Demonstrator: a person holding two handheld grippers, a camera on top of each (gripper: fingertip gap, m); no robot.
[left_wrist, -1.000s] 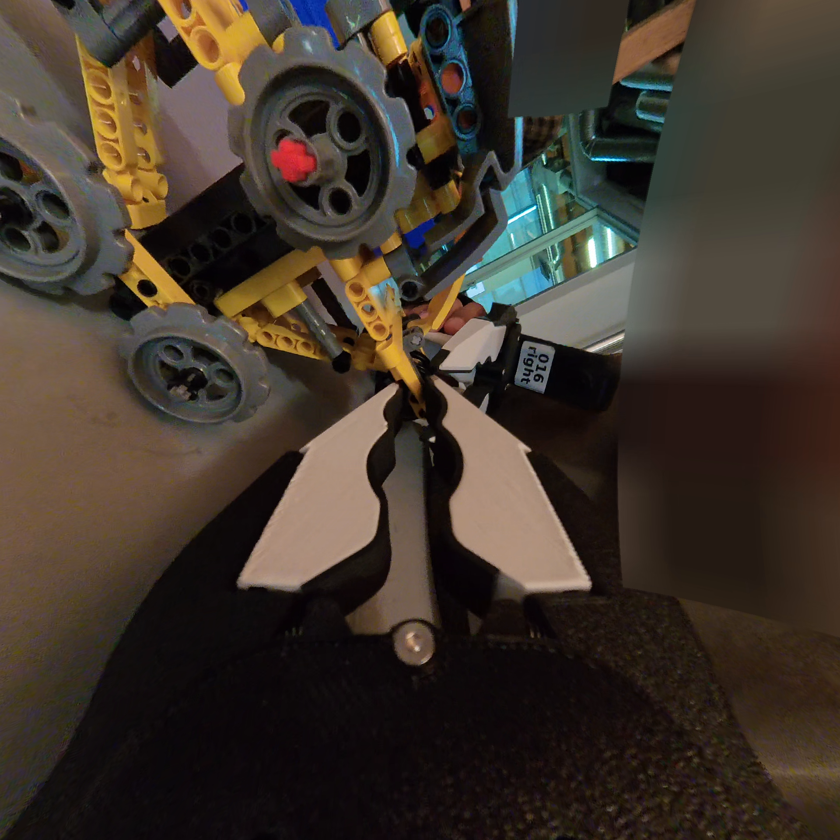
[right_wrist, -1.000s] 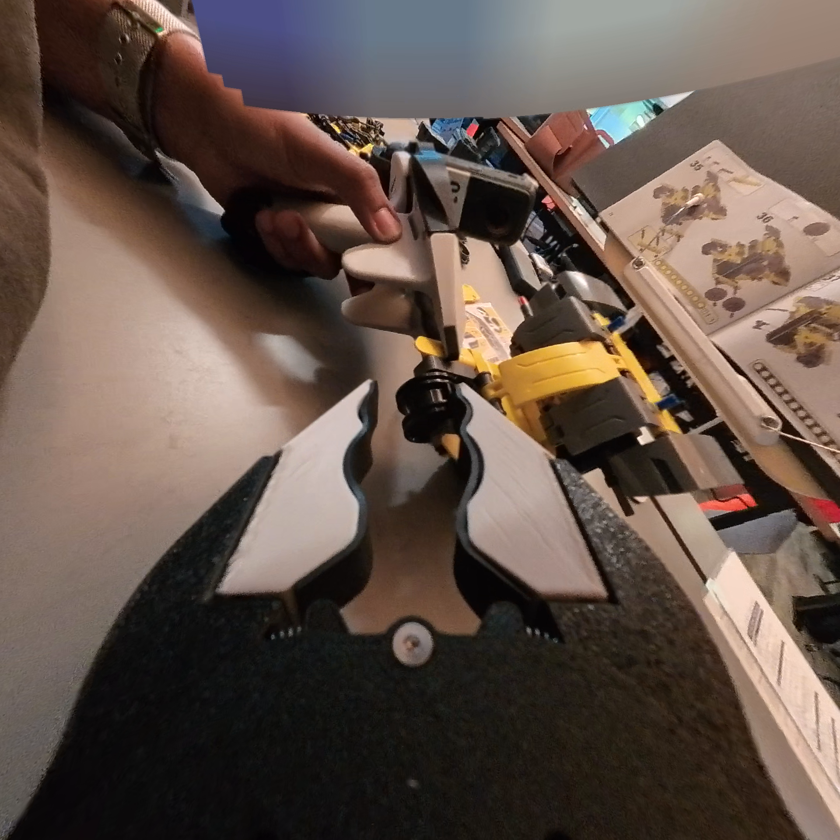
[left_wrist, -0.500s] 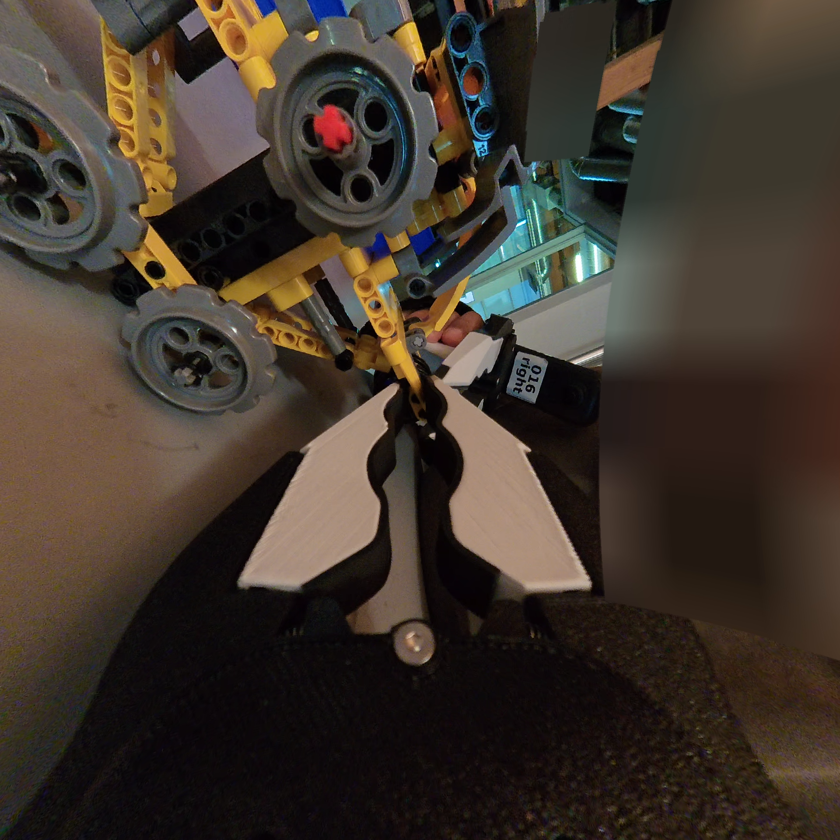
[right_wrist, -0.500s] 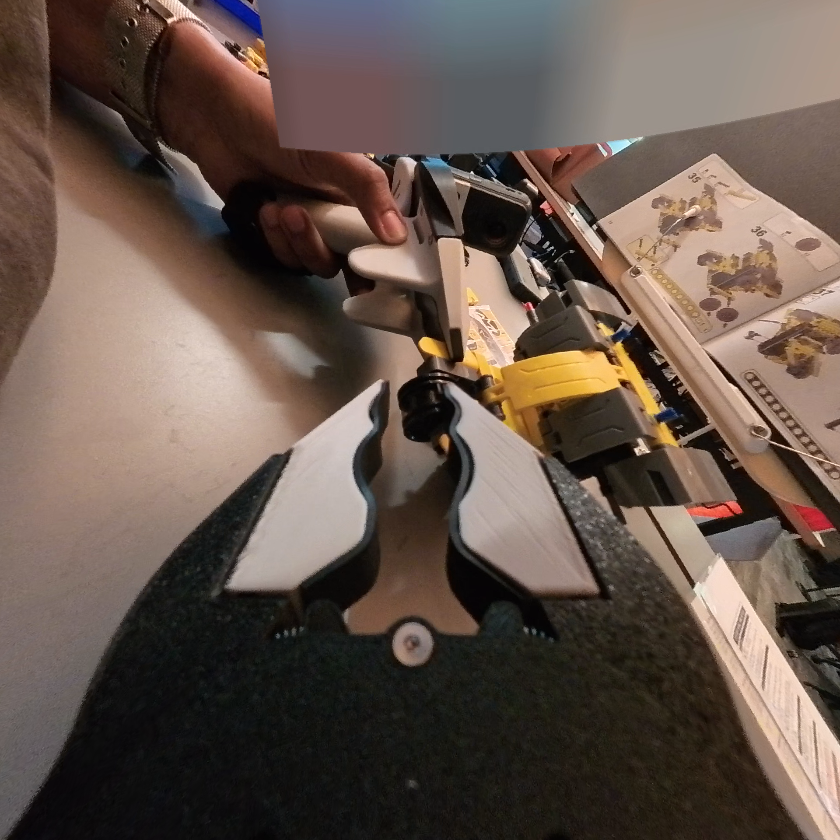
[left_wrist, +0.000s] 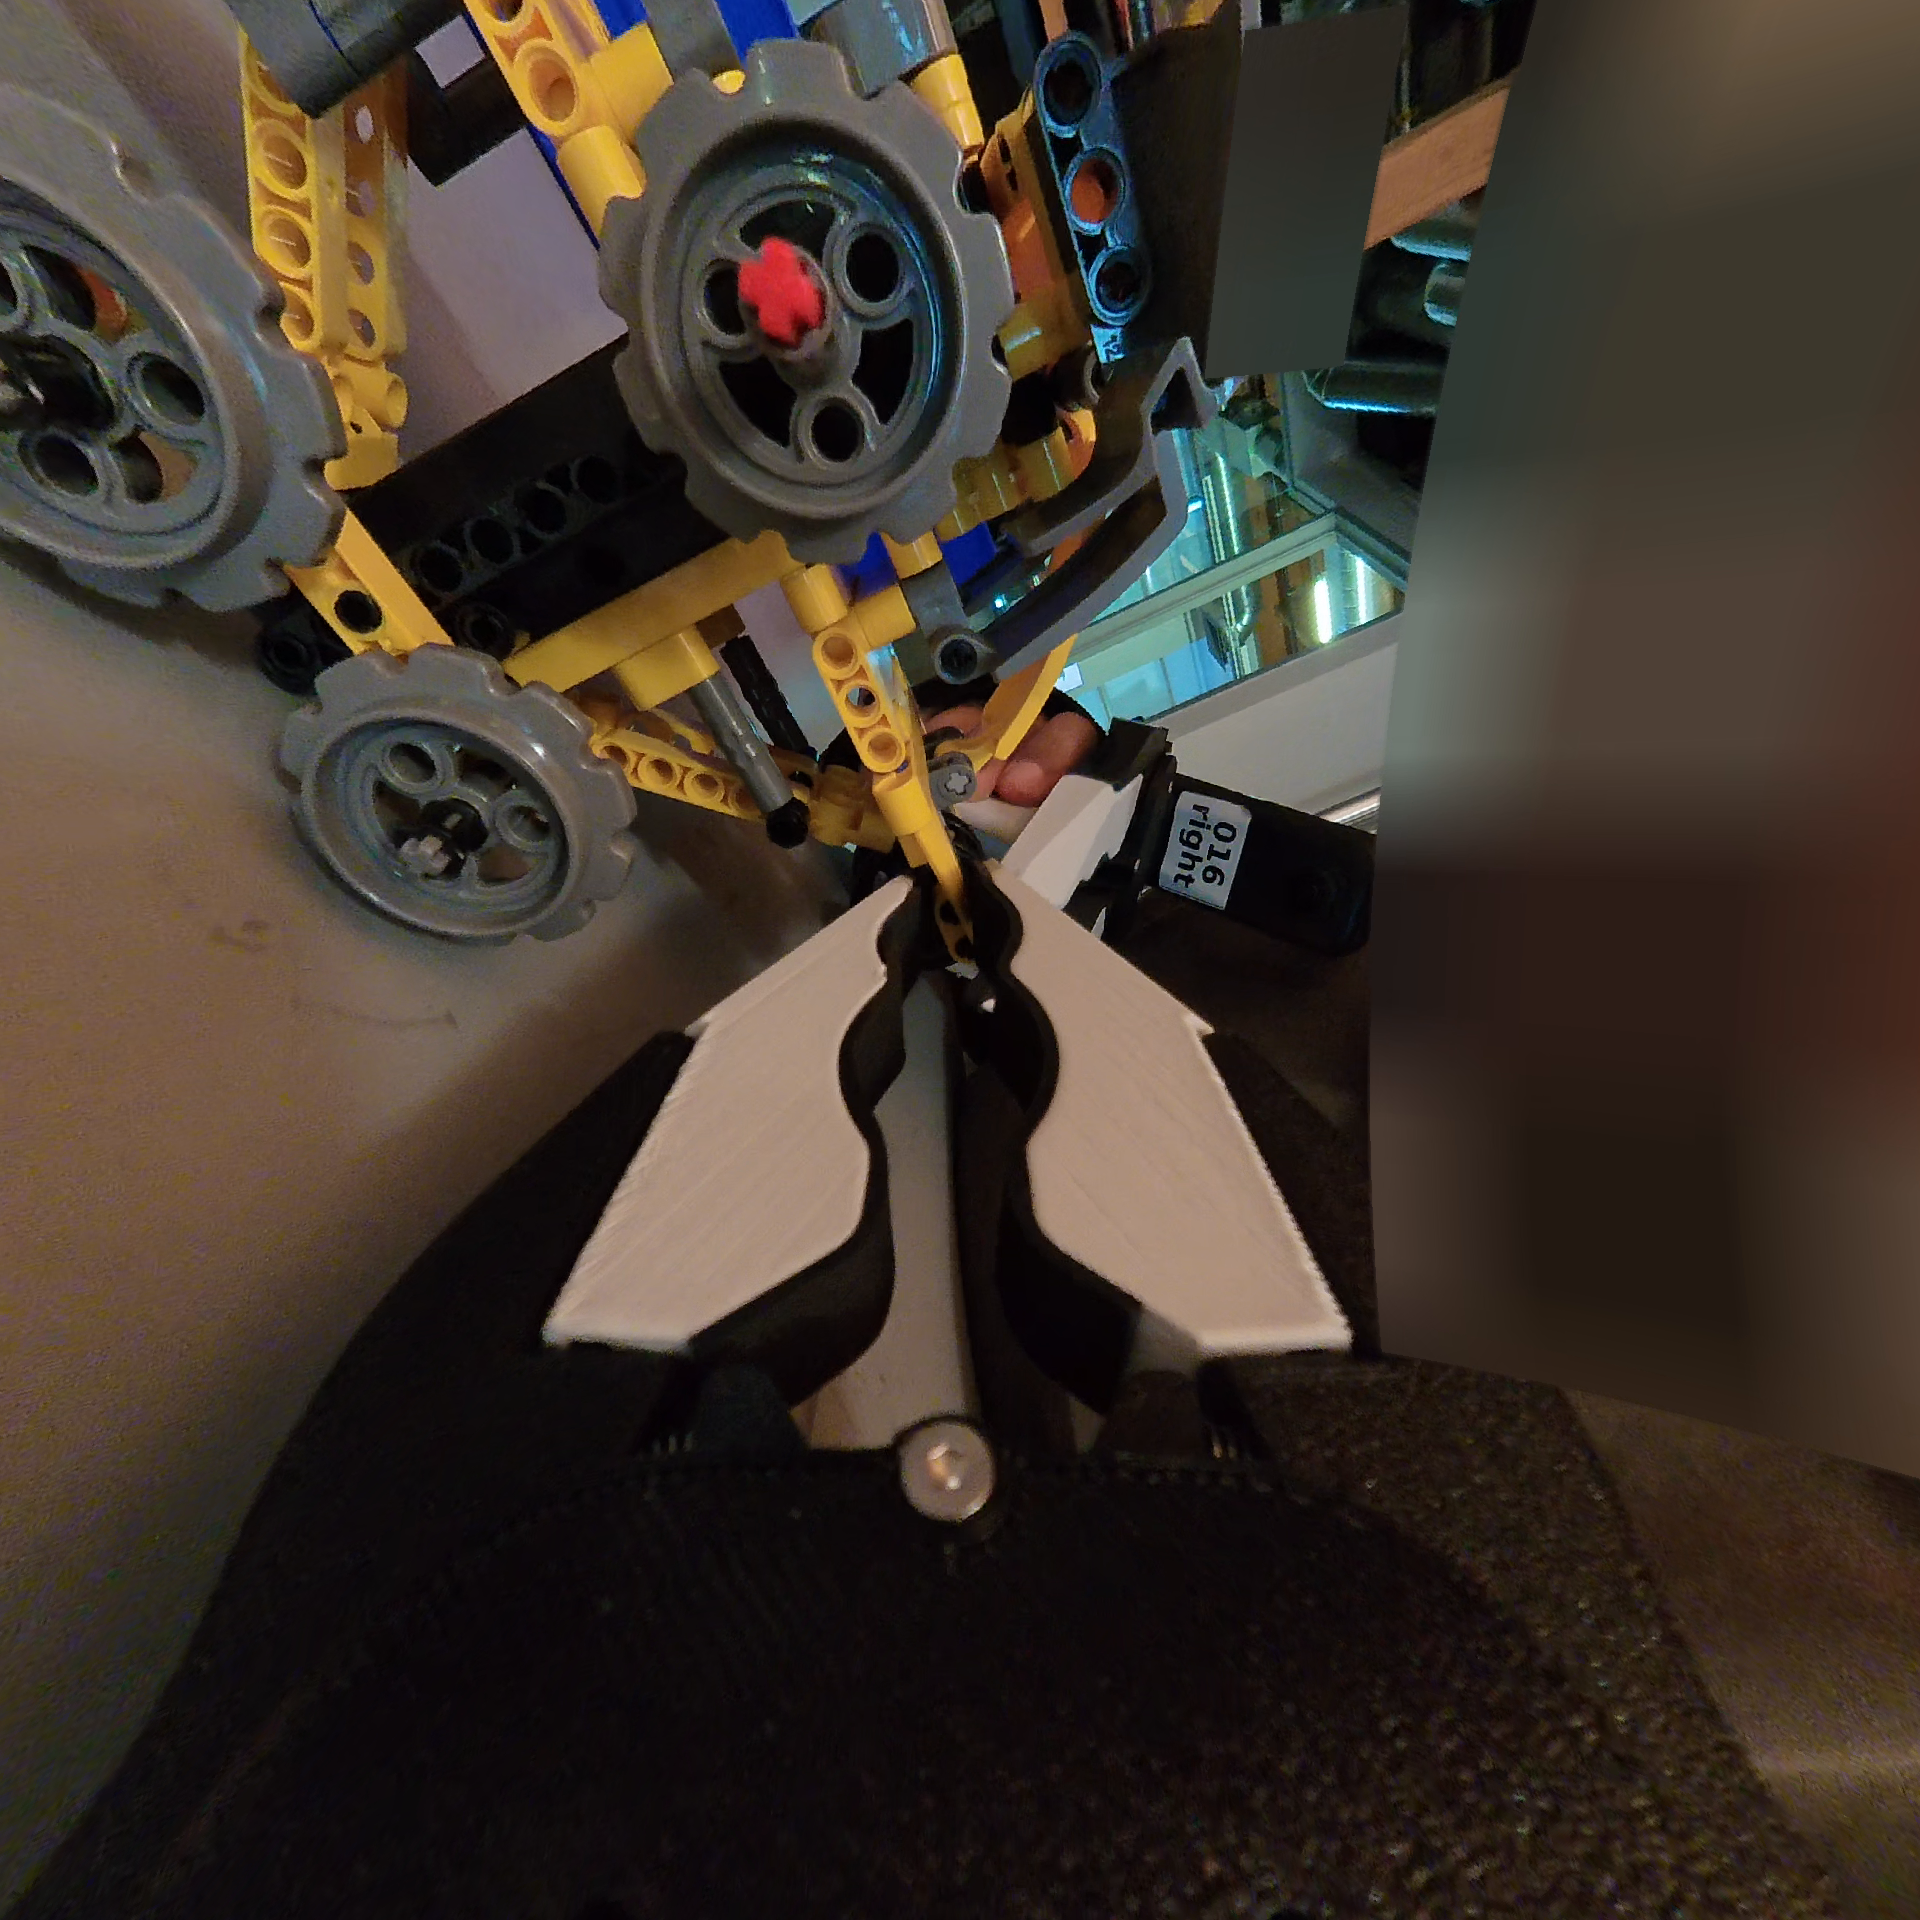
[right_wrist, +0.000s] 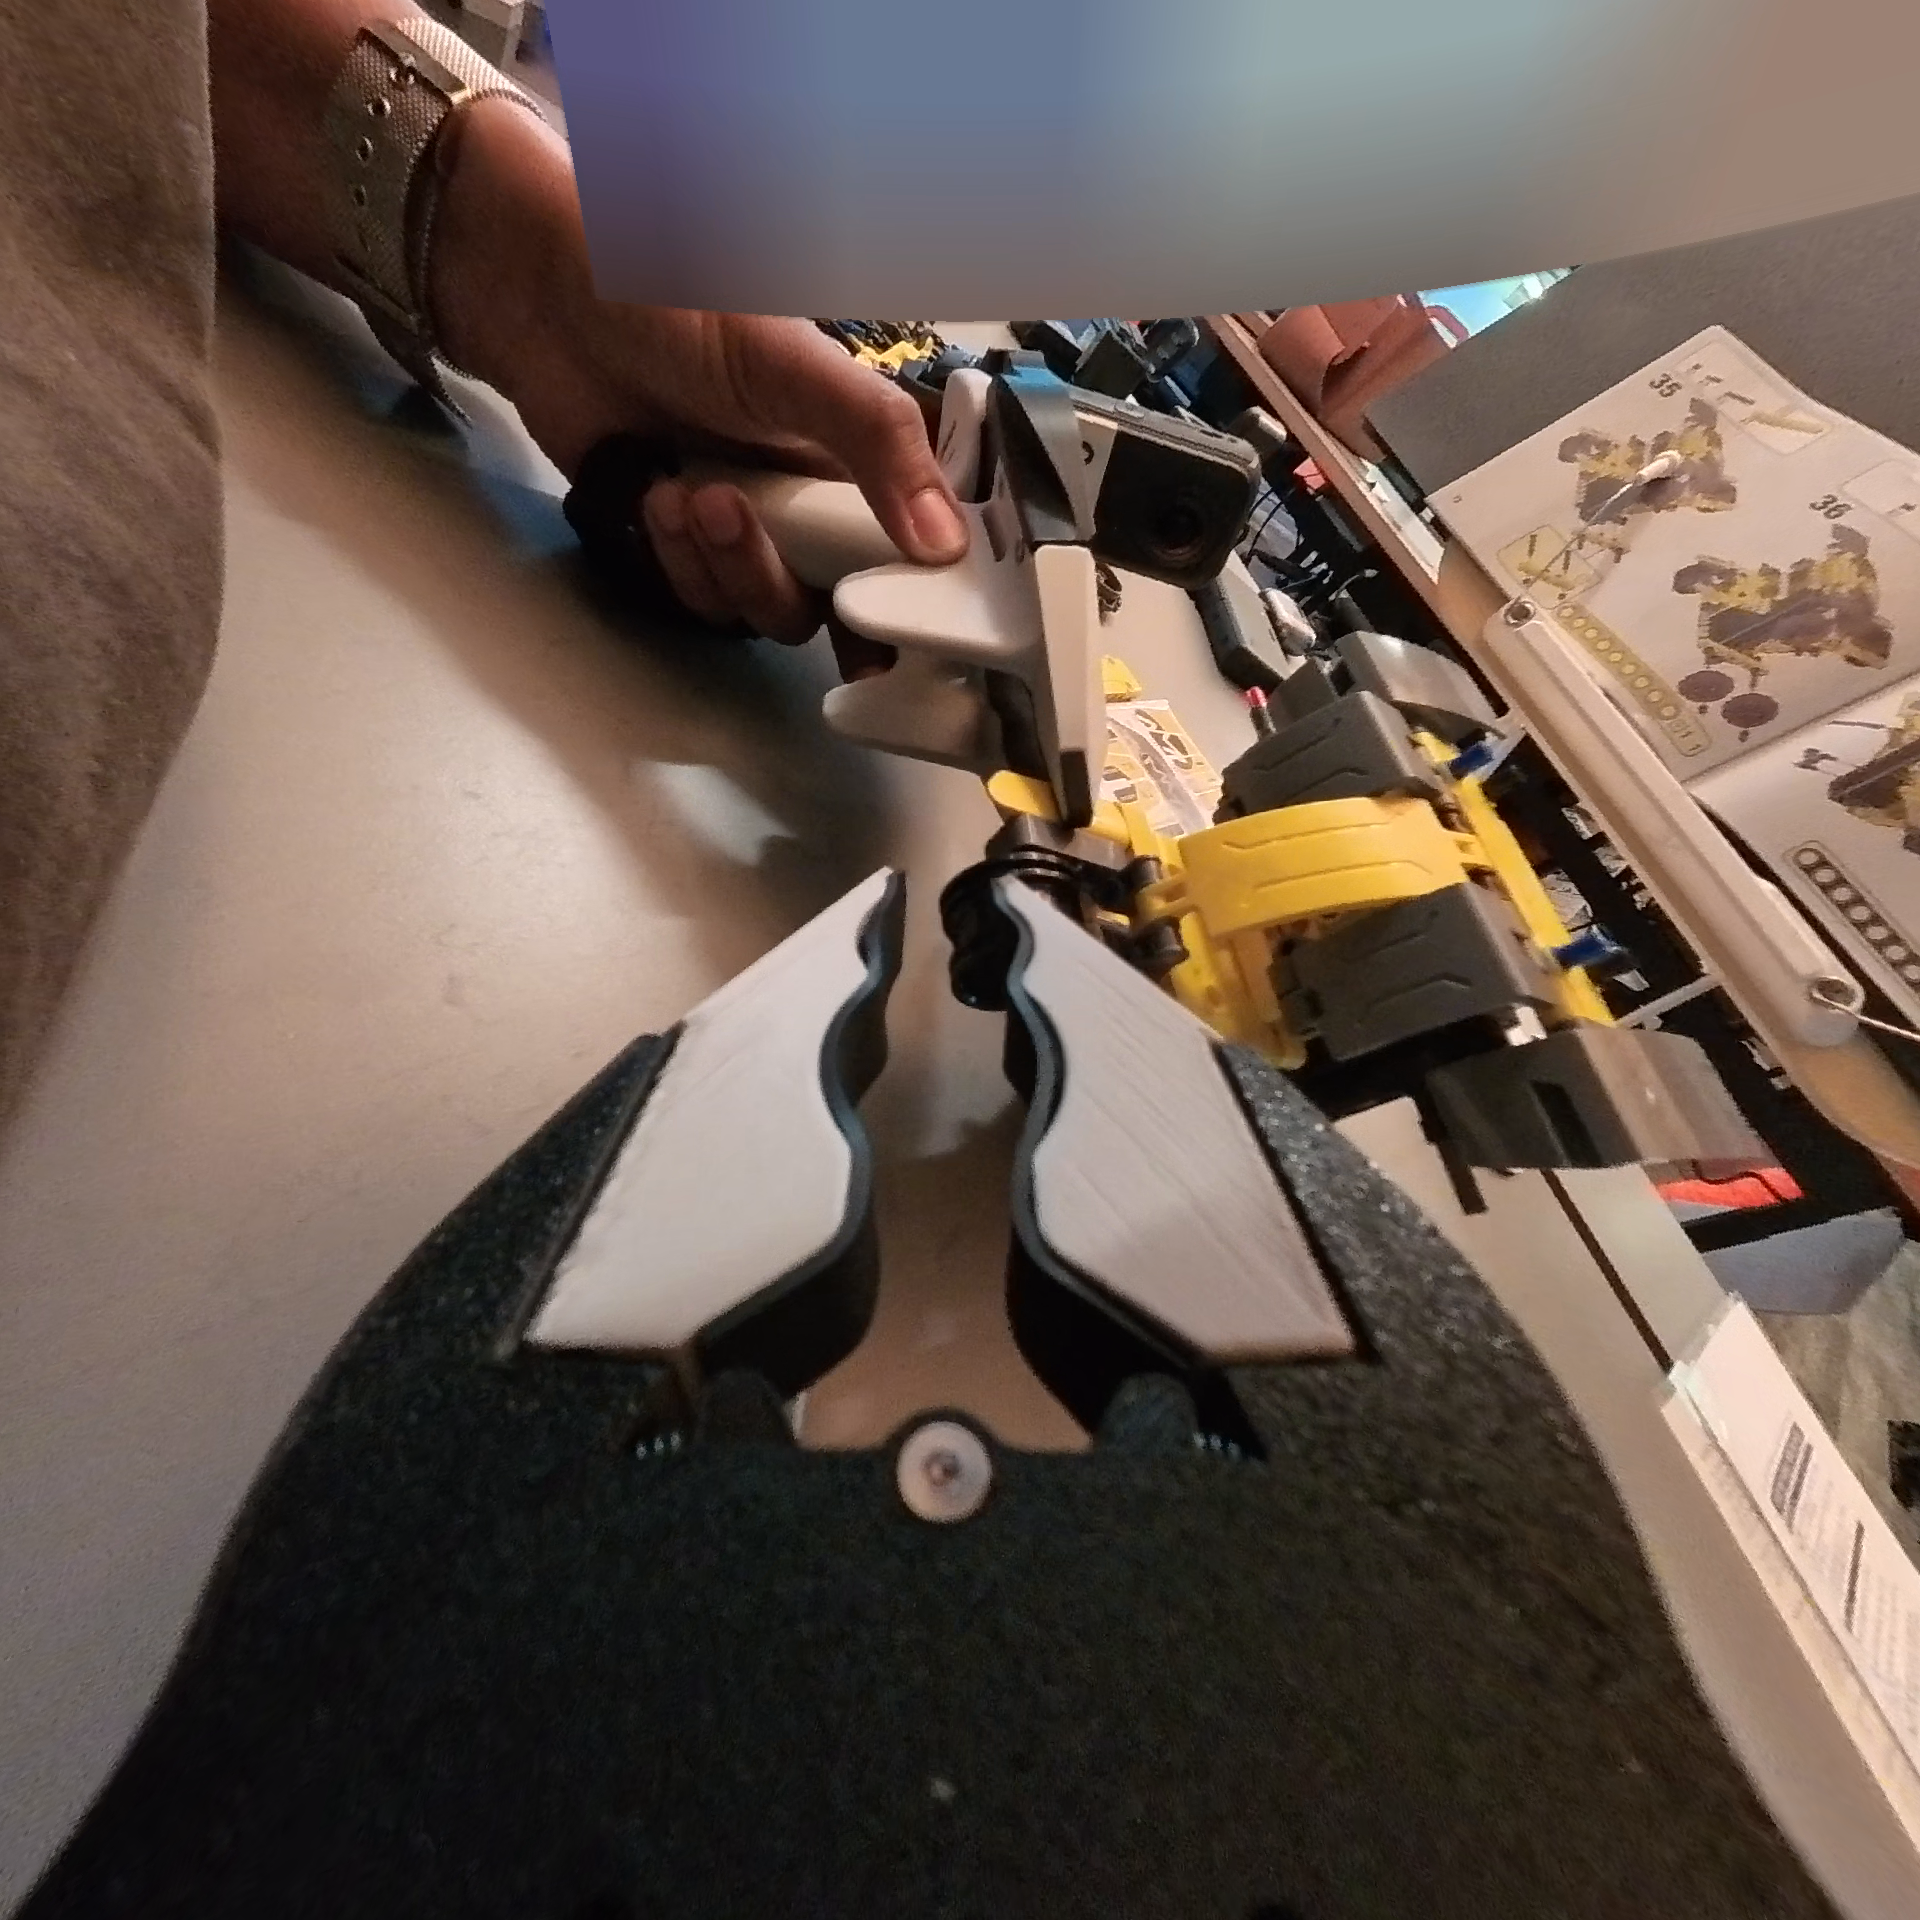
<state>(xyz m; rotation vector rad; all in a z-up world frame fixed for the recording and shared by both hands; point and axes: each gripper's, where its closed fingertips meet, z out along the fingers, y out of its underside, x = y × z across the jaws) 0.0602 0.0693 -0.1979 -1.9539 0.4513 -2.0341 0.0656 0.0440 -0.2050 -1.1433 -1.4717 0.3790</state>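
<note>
A yellow, grey and black toy brick vehicle model (left_wrist: 790, 301) with grey toothed wheels lies on the table. My left gripper (left_wrist: 948, 904) is shut on a thin yellow beam (left_wrist: 914, 810) at the model's end. In the right wrist view the left gripper (right_wrist: 1065, 800) pinches the model (right_wrist: 1309, 862) from above, held by a hand (right_wrist: 748, 436). My right gripper (right_wrist: 951, 894) has its jaws narrowly apart around a small black part (right_wrist: 971, 920) on the model's near end. Its right finger touches the part. The right gripper also shows in the left wrist view (left_wrist: 1070, 831).
An open instruction booklet (right_wrist: 1714, 540) stands on a holder at the right. More brick parts lie on the far side of the grey table (right_wrist: 364, 831). A paper strip (right_wrist: 1818, 1558) runs along the table's right edge. Only a small space, under 4 cm, lies between the two pairs of fingers.
My right gripper's jaws have narrowed around the black part. The model, held in my left gripper, has shifted a little in the left wrist view.
</note>
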